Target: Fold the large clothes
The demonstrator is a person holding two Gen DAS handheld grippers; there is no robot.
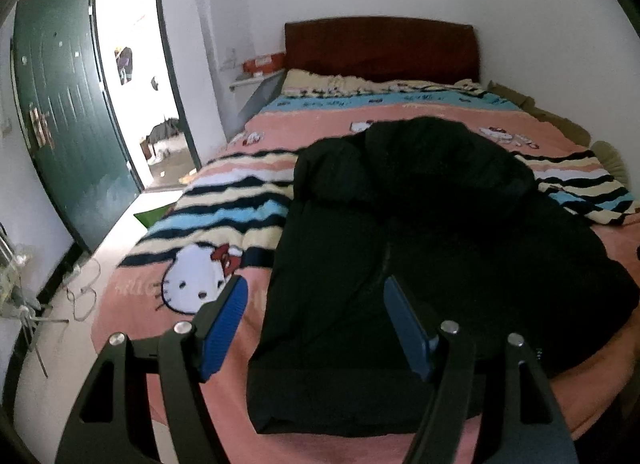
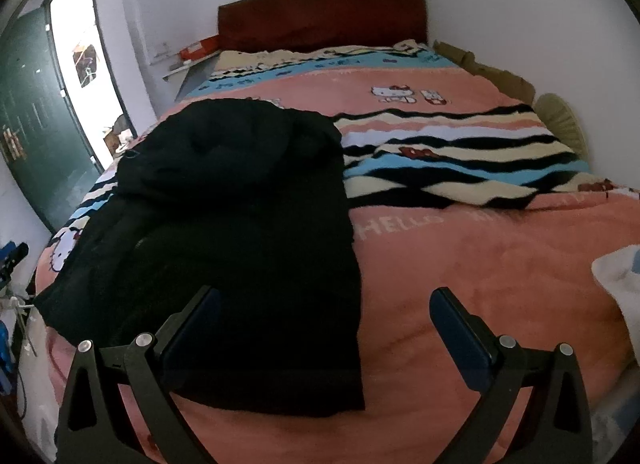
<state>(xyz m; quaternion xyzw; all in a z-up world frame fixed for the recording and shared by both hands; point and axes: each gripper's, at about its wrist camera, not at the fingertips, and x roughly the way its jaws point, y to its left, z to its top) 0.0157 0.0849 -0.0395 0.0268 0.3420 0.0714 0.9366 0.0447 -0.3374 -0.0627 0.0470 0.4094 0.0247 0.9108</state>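
Note:
A large black hooded jacket (image 1: 420,232) lies on the bed, hood toward the headboard and hem toward me. In the left wrist view my left gripper (image 1: 314,290) hovers open over the jacket's near left part, nothing between its blue pads. In the right wrist view the same jacket (image 2: 240,223) fills the left half of the bed. My right gripper (image 2: 324,300) stands open above the jacket's near right edge, its left finger over the cloth and its right finger over bare blanket. Neither gripper touches the jacket.
The bed carries a pink cartoon-cat blanket (image 2: 500,264) with striped bands and a dark red headboard (image 1: 380,43). A green door (image 1: 64,111) stands open at the left beside a bright doorway. Cables lie on the floor (image 1: 80,292). White cloth (image 2: 620,276) sits at the bed's right edge.

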